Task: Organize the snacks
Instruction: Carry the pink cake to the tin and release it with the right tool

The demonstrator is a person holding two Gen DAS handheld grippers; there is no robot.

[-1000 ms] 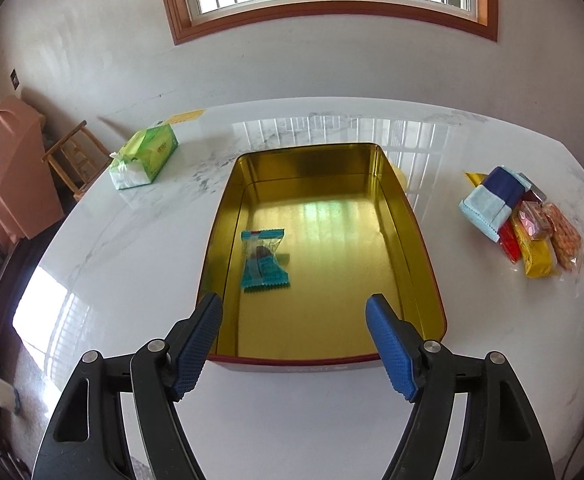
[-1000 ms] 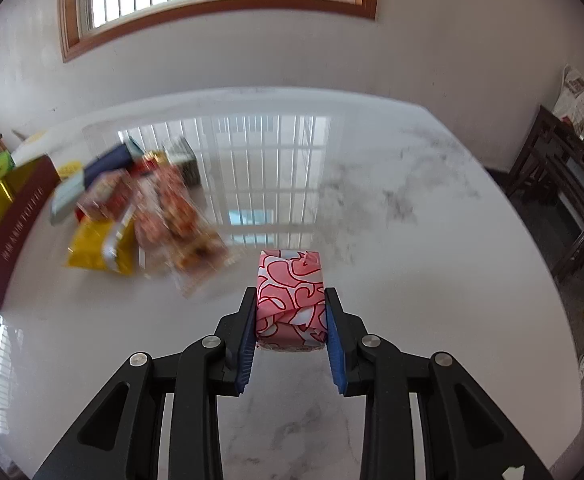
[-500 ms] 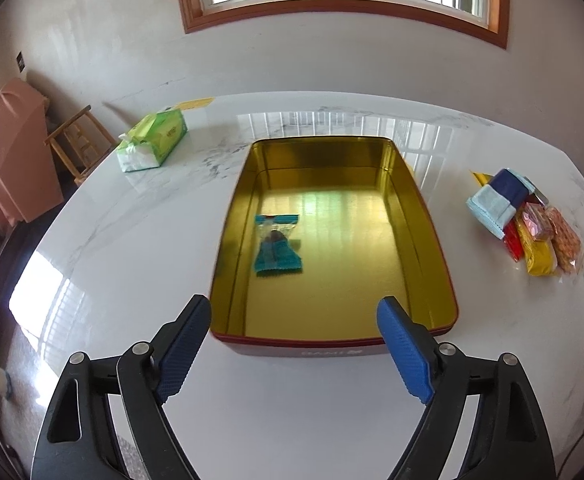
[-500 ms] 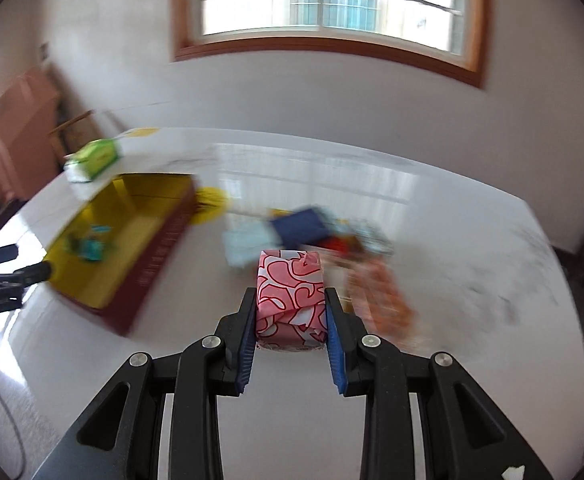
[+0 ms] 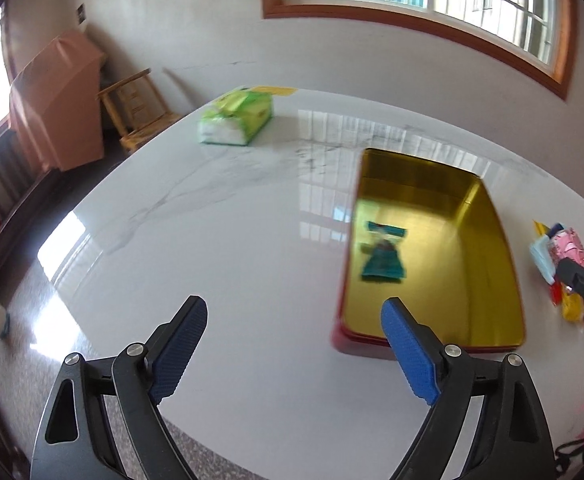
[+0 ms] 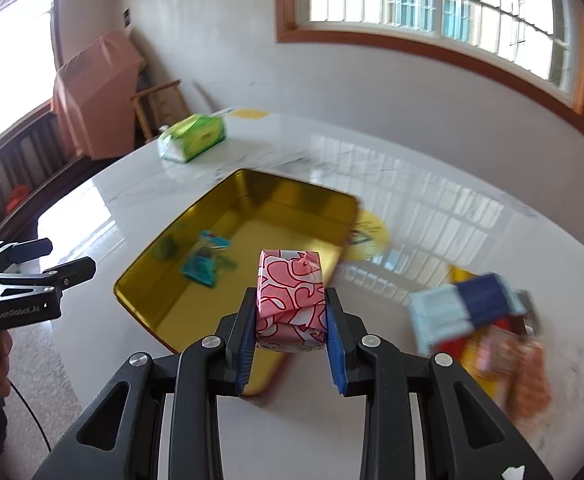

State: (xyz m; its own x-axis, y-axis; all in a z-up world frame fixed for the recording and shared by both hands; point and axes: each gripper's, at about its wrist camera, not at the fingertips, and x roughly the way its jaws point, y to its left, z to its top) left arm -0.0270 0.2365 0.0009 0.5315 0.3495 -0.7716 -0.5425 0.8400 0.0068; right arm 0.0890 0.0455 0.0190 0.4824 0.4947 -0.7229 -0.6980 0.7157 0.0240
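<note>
Step in hand: you are carrying a snack to the tin. Your right gripper [image 6: 291, 334] is clamping the pink packet [image 6: 289, 298] between its blue pads, jaws nearly shut, the packet sitting square and upright in the grip. From the right wrist view it is hanging over the near corner of the gold tin [image 6: 227, 200], by the rim closest to you.

Your left gripper [image 5: 292, 350] is holding nothing. Its jaws have just been opening and are standing wide, with only bare table [image 5: 231, 240] between them. It is sitting off to the left of the tin, clear of the rim.

One snack is already lying in the tin: the teal packet [image 5: 384, 254], on the floor toward the left wall. The rest of the floor is looking bare.

Next move, as a judgement: you are needing to bring the pink packet further over the open floor, past the near rim, then lower it and let go. Aiming beside the teal packet, not on it, would keep the layout tidy.

Edges and room:
- The tin's walls are standing up all round; the packet is needing to clear the near rim before it goes down.
- The loose pile of snacks [image 6: 488, 332] is lying just to the right of the tin, apart from it.
- The tissue pack [image 6: 191, 138] is sitting well beyond the tin, out of the way.
- Both views are blurring, so fine gaps are hard to judge.
</note>
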